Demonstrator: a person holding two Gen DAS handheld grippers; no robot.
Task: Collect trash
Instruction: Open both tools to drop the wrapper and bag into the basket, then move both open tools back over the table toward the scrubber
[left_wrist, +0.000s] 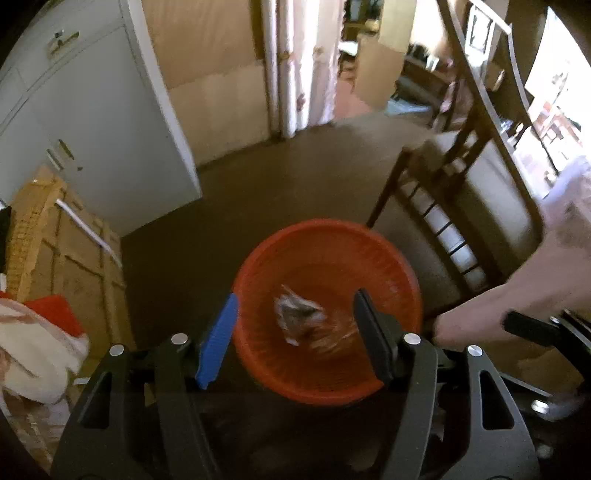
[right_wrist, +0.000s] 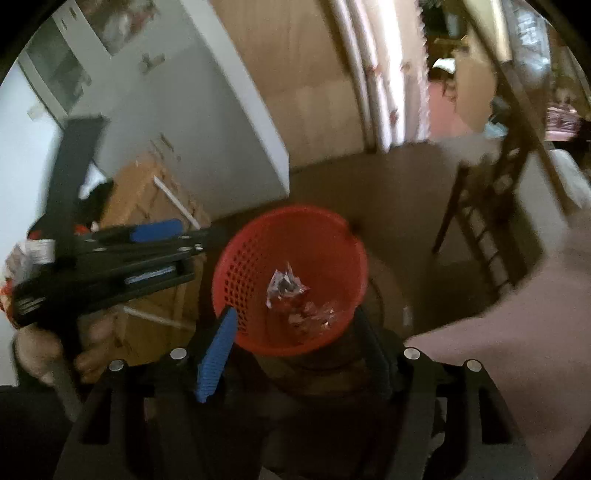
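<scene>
An orange perforated basket (left_wrist: 391, 266) stands on the dark floor below both grippers; it also shows in the right wrist view (right_wrist: 251, 243). Crumpled wrappers (left_wrist: 299, 314) lie in its bottom, seen too in the right wrist view (right_wrist: 284, 288). My left gripper (left_wrist: 295, 310) is open and empty above the basket, with one blue finger (left_wrist: 218, 339) and one black one. My right gripper (right_wrist: 295, 328) is open and empty above the basket's near rim. The left gripper also shows from the side in the right wrist view (right_wrist: 155, 240).
A wooden chair (left_wrist: 461, 177) stands right of the basket. Cardboard boxes (left_wrist: 66, 251) and cloth (left_wrist: 33, 347) lie at the left, against a white cabinet (left_wrist: 92, 110). A doorway (left_wrist: 354, 59) opens at the back. A pale tablecloth edge (right_wrist: 517, 332) is at the right.
</scene>
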